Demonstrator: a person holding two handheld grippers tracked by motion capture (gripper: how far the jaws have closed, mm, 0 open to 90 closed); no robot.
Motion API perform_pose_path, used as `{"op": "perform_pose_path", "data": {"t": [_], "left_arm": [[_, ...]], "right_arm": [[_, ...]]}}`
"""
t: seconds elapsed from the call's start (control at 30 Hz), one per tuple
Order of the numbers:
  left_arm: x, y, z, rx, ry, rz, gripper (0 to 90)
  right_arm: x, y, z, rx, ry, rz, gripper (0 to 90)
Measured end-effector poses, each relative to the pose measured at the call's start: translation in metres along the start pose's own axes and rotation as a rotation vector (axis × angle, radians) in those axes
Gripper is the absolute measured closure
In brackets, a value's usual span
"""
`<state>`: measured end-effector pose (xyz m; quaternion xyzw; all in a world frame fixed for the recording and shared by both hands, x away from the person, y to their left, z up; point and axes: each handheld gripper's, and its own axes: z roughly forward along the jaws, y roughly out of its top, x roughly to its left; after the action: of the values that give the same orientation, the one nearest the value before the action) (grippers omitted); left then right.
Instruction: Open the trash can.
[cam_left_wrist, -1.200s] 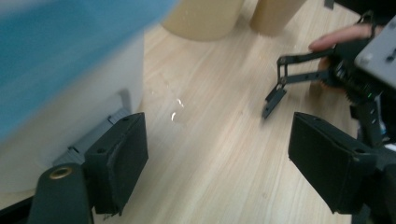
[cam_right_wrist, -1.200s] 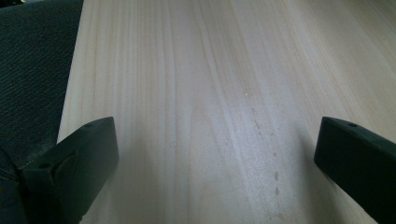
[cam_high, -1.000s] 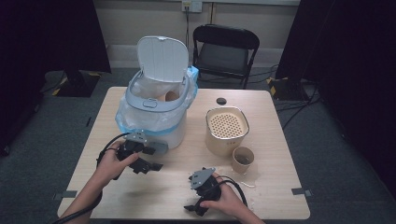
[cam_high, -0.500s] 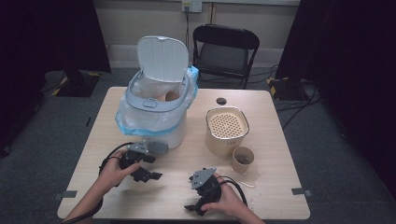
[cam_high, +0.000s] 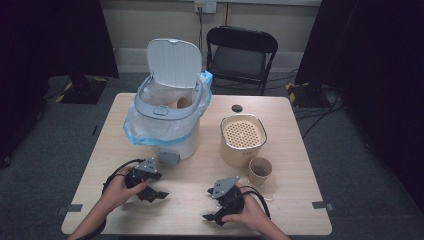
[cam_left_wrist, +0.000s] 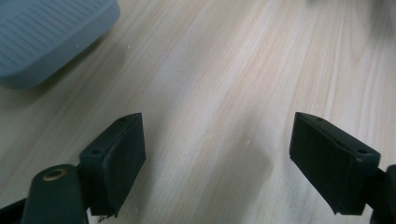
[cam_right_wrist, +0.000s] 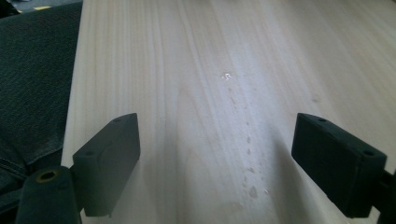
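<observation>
My left gripper (cam_high: 159, 194) lies low over the wooden table (cam_high: 190, 200) at the front left, just in front of the white pedal bin (cam_high: 172, 135). In the left gripper view its jaws stand wide apart over bare wood, open, with the bin's grey pedal (cam_left_wrist: 46, 37) at the upper left. My right gripper (cam_high: 211, 218) rests near the table's front edge, pointing toward the left. In the right gripper view its jaws have just been closing a little, with nothing between them but wood carrying a few droplets (cam_right_wrist: 247, 140).
The bin's lid (cam_high: 173, 62) stands up and a blue-edged bag (cam_high: 150, 132) lines it, with a brown object (cam_high: 183, 103) inside. A beige pot with a perforated lid (cam_high: 242, 137) and a paper cup (cam_high: 260, 171) stand at the right. A black chair (cam_high: 240, 55) is behind the table.
My left hand has sunk toward the table and come nearer the front edge. The right hand has stayed in place.
</observation>
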<state>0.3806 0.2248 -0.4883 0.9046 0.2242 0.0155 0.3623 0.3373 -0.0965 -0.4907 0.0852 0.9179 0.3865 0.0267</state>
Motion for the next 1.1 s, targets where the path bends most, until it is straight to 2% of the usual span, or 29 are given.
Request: {"op": "perform_pose_path", "data": {"t": [0.1,0.27,0.37,0.4,0.47,0.67,1.1], "left_arm": [[0.0,-0.003,0.0,-0.008,-0.003,0.033,16.8],[-0.004,-0.009,0.001,-0.01,0.018,0.146,14.4],[-0.006,-0.012,0.004,-0.026,-0.001,0.17,6.8],[-0.007,-0.012,0.004,-0.018,-0.002,0.176,4.6],[-0.008,-0.013,0.005,-0.018,-0.004,0.175,0.0],[-0.006,-0.017,0.006,-0.062,-0.013,0.182,0.0],[-0.005,-0.017,0.005,-0.059,-0.019,0.183,0.0]], "right_arm": [[-0.001,0.0,-0.005,0.0,-0.009,-0.003,15.2],[-0.004,-0.001,-0.015,-0.015,-0.016,0.014,15.7],[-0.003,-0.004,-0.018,-0.018,-0.02,0.023,16.0],[-0.003,-0.006,-0.019,-0.016,-0.019,0.03,16.3],[-0.004,-0.008,-0.022,-0.01,-0.025,0.034,16.3],[-0.006,-0.012,-0.034,-0.029,-0.041,0.057,16.2],[-0.008,-0.026,-0.053,-0.032,-0.076,0.081,16.9]]}}
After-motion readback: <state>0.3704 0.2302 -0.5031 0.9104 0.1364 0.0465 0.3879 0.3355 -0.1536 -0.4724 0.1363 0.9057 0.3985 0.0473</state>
